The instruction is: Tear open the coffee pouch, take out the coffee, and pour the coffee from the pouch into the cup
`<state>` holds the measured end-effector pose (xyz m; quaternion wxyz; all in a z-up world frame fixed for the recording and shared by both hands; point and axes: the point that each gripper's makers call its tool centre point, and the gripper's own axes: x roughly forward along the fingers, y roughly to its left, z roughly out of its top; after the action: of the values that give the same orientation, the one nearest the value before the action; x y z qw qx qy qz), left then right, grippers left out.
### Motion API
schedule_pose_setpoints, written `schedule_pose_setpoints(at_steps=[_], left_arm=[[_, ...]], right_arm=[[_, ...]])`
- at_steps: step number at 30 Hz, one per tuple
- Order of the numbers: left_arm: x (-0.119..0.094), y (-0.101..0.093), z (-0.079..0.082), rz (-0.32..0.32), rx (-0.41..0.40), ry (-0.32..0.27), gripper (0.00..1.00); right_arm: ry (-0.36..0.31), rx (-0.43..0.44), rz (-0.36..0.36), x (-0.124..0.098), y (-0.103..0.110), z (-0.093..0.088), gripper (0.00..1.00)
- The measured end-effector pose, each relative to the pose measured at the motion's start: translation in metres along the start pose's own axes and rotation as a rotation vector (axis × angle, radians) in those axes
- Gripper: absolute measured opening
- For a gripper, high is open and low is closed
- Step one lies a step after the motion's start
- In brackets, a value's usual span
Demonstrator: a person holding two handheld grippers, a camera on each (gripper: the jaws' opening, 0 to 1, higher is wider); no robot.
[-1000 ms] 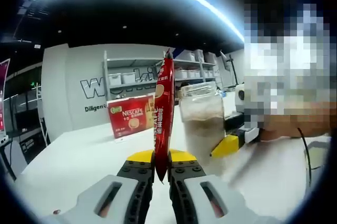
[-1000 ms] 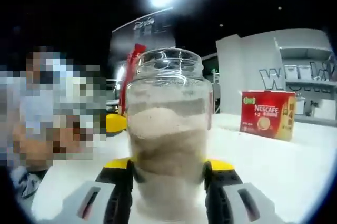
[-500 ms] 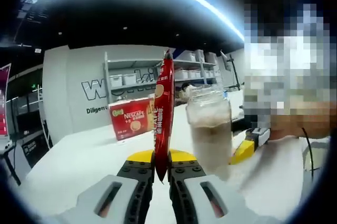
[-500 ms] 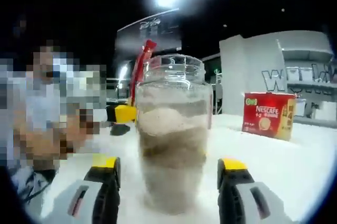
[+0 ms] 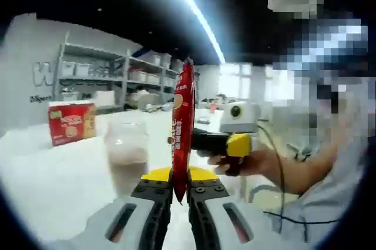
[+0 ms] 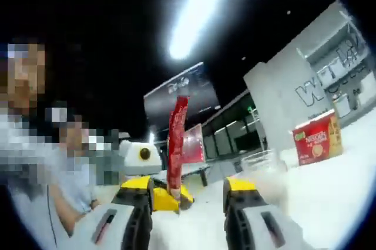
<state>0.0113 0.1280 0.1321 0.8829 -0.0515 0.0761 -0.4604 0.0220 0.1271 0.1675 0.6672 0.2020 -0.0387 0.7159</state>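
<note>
A red coffee stick pouch (image 5: 183,122) stands upright with its lower end pinched in my left gripper (image 5: 181,194), which is shut on it. The right gripper (image 5: 230,144), held in a hand, reaches in from the right at the pouch's mid height, close beside it. In the right gripper view the pouch (image 6: 175,144) rises between my right gripper's (image 6: 188,196) open jaws, a little beyond their yellow tips. A glass jar (image 5: 126,155) holding pale brown powder stands on the white table (image 5: 53,173), left of the pouch and behind it; the jar (image 6: 263,164) stands free of both grippers.
A red Nescafe box (image 5: 71,122) sits at the far left of the table, and that box (image 6: 316,138) lies to the right in the right gripper view. A person's arm and body (image 5: 317,173) fill the right side. Shelving lines the far wall.
My right gripper opened, let go of the jar and drew back, then swung toward the pouch. The left gripper view turned right; the pouch stays pinched.
</note>
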Motion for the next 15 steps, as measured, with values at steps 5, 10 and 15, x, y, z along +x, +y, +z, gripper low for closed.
schedule_pose_setpoints(at_steps=[5,10,15], left_arm=[[-0.002,-0.019,-0.002,-0.192,-0.111,-0.030,0.11],[-0.003,-0.030,-0.004,-0.256,-0.133,-0.028,0.11],[-0.001,-0.033,-0.010,-0.271,-0.153,-0.017,0.11]], right_arm=[[-0.014,0.037,0.092,0.008,0.024,0.003,0.35],[0.014,0.031,0.119,0.016,0.039,-0.002,0.26],[-0.005,0.040,0.130,0.019,0.044,0.003,0.14]])
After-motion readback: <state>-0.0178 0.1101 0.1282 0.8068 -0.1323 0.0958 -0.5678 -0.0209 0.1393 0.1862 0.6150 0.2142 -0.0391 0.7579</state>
